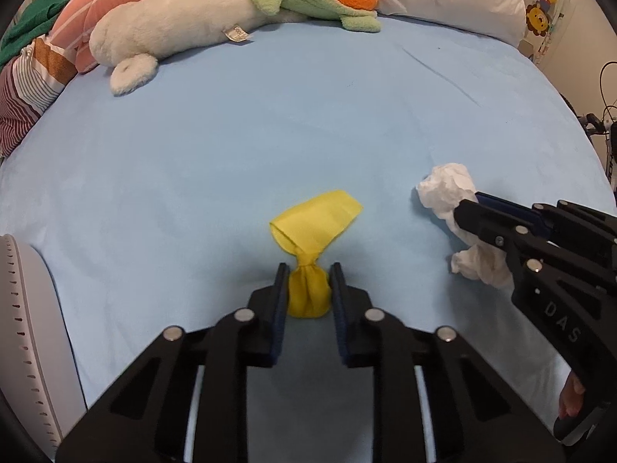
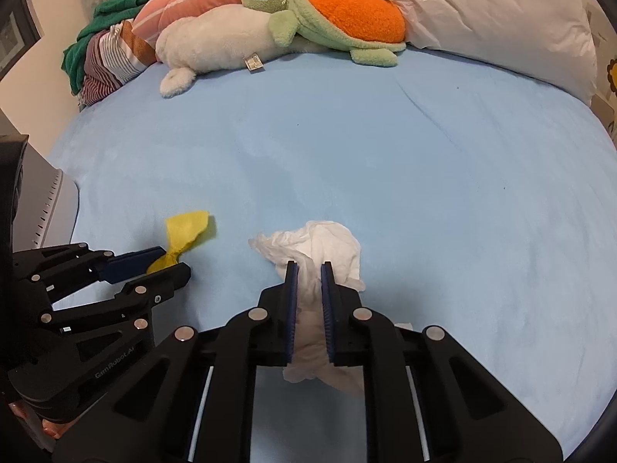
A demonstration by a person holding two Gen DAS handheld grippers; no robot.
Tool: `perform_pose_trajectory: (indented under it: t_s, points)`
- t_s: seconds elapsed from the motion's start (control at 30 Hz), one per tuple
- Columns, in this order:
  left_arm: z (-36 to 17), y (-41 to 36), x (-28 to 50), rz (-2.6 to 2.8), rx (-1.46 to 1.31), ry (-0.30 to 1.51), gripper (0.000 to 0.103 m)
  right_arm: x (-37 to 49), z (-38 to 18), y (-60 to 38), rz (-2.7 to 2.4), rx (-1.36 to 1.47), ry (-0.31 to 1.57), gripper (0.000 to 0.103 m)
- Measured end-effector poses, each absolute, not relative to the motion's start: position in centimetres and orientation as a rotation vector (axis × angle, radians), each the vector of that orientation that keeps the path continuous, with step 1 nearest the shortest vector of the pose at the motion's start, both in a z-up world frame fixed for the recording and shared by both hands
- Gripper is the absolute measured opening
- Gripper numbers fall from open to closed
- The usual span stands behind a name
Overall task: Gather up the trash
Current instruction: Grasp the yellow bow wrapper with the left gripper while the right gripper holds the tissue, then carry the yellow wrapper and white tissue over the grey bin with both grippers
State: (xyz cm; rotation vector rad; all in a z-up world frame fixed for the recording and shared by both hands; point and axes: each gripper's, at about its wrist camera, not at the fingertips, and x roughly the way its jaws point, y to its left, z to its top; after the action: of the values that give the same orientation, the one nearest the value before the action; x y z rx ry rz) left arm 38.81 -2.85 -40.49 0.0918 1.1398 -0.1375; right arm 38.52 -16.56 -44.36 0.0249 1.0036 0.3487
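While pinching trash on bed (image 1: 308, 123) | left claw (image 1: 308, 270) squeezes yellow scrap (image 1: 308, 293) | right claw (image 2: 308, 266) squeezes tissue (image 2: 320, 243) | next: lift both, find bin

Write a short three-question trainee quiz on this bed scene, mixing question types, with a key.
1. True or false: the left gripper pinches the yellow paper.
2. What does the right gripper hold? A) a sock B) the white tissue C) nothing
3. Fill in: the toy turtle lies at the far end of the ____ bedsheet.

Key: 1 true; 2 B; 3 blue.
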Motion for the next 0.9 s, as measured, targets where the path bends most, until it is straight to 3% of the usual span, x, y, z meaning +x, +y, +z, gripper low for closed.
perform_pose_trajectory:
  t_s: [0.13, 0.9]
  points:
    - [-40.1, -3.0, 38.5, -0.147, 0.08, 1.138, 0.01, 38.4, -43.6, -16.7, 0.351, 0.04, 0.99, 0.011]
    - [-34.9, -0.3, 30.4, -0.103, 0.051, 1.098, 0.009, 32.0, -38.9, -15.4, 0.367, 0.078, 0.956, 0.011]
